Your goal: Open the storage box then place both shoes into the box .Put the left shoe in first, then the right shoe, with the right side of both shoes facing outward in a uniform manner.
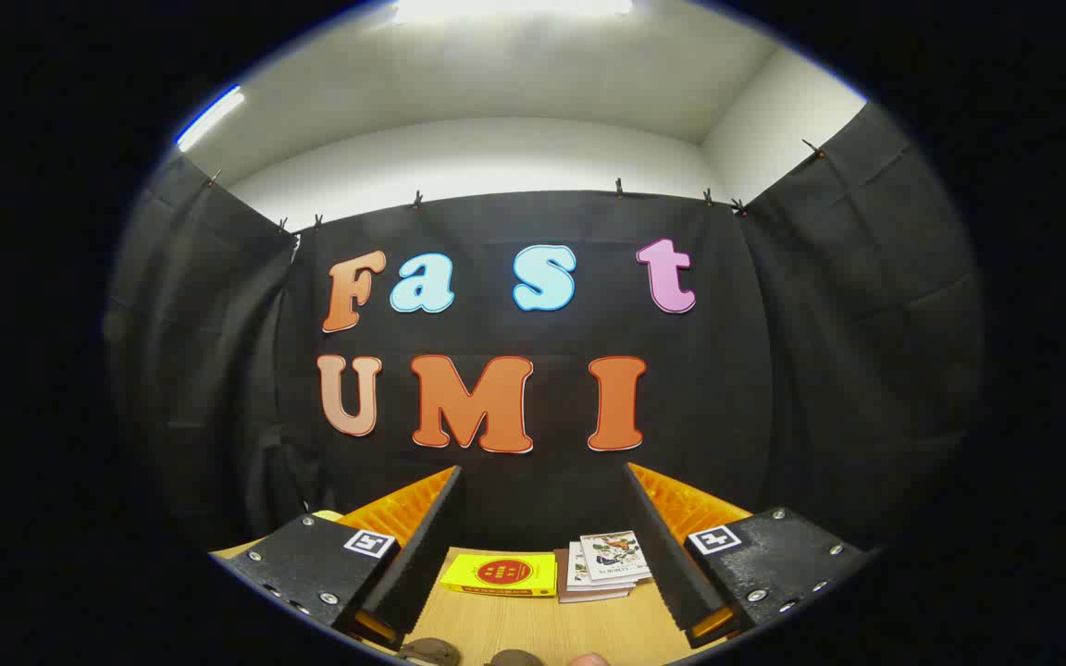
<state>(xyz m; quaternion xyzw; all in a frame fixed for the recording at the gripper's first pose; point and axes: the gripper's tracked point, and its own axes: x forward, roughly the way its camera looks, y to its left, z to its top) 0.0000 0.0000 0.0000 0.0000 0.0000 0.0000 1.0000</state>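
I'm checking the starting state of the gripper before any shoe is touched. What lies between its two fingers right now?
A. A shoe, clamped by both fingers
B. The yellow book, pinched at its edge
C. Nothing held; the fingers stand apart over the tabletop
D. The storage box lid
C: the gripper is open with nothing gripped, and the yellow book and the stack of white booklets lie on the wooden table beyond its fingers.

My gripper (pixel 542 546) has its fingers spread wide over the wooden table (pixel 533 629), with a yellow book (pixel 502 574) and stacked booklets (pixel 602 566) lying between them.
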